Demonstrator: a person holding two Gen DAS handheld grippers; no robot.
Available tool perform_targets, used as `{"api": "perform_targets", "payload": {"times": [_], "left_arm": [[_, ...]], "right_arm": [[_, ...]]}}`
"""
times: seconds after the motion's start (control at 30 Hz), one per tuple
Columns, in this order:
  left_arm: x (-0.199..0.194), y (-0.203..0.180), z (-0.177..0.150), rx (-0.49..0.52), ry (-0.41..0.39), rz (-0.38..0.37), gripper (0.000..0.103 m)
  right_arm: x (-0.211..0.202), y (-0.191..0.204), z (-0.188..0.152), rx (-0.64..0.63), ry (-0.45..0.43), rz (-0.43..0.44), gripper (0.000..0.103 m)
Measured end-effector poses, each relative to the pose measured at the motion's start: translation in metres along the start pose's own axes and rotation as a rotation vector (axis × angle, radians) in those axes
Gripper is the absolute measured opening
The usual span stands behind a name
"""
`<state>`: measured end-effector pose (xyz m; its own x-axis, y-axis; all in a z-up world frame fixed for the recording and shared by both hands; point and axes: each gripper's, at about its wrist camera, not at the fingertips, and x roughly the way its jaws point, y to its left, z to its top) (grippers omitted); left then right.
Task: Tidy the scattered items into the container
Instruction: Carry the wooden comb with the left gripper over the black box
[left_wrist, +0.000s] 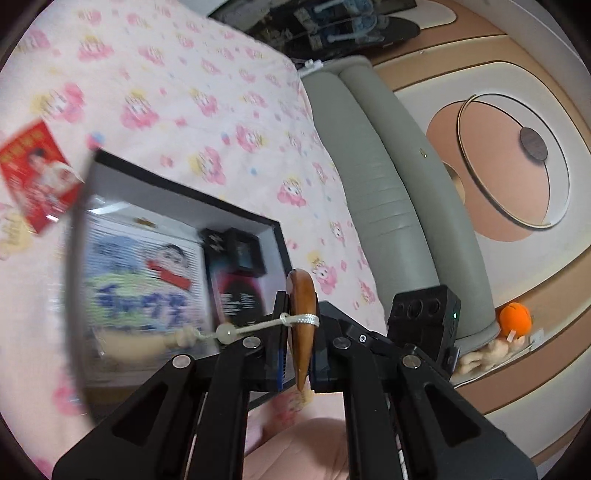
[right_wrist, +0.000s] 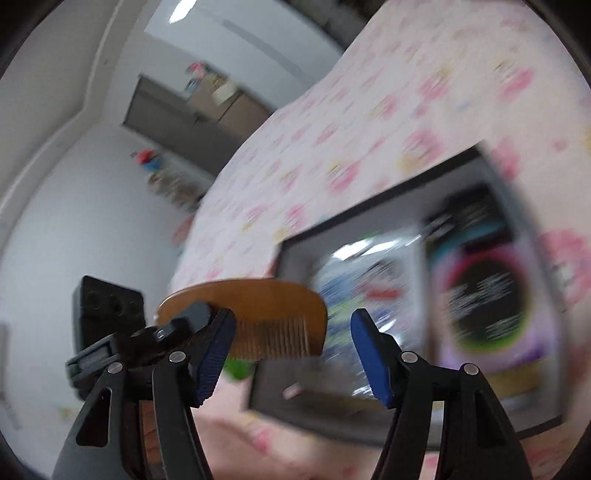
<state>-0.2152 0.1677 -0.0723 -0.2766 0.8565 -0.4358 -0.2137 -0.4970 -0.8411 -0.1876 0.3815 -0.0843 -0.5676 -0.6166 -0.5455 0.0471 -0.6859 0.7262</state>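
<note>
left fingers (left_wrist: 282, 332) clamping brown wooden comb (left_wrist: 301, 328), corded

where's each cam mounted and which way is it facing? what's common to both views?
Left wrist: on the left gripper, looking down its fingers, shut on the wooden comb, toward the black box on the floral bedsheet.
Right wrist: on the right gripper, jaws open and empty, facing the box, blurred; the left gripper shows.
Shared: comb, box, bedsheet.

Left gripper (left_wrist: 299, 325) jaws clamped shut; right gripper (right_wrist: 291, 354) jaws apart, apparently empty.
</note>
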Motion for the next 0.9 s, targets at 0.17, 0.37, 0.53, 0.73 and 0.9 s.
{"api": "perform_targets", "payload": {"times": [0.17, 0.37, 0.53, 0.73, 0.9], "left_arm": [[0.047, 0.003, -0.001, -0.016, 0.050, 0.048, 0.008], [0.082, 0.023, 0.006, -0.082, 0.078, 0.108, 0.007], [0.116, 0.040, 0.006, -0.127, 0.127, 0.205, 0.007], [0.142, 0.042, 0.007, -0.161, 0.264, 0.374, 0.030], [0.132, 0.049, 0.001, -0.189, 0.362, 0.445, 0.045]], "right_arm": [[-0.004, -0.023, 0.004, 0.049, -0.025, -0.083, 0.044], [-0.008, -0.036, 0.009, 0.059, -0.087, -0.253, 0.043], [-0.001, -0.047, 0.011, 0.045, -0.058, -0.380, 0.043], [0.018, -0.043, 0.009, -0.031, 0.004, -0.503, 0.043], [0.025, -0.045, 0.007, -0.032, 0.030, -0.497, 0.043]]}}
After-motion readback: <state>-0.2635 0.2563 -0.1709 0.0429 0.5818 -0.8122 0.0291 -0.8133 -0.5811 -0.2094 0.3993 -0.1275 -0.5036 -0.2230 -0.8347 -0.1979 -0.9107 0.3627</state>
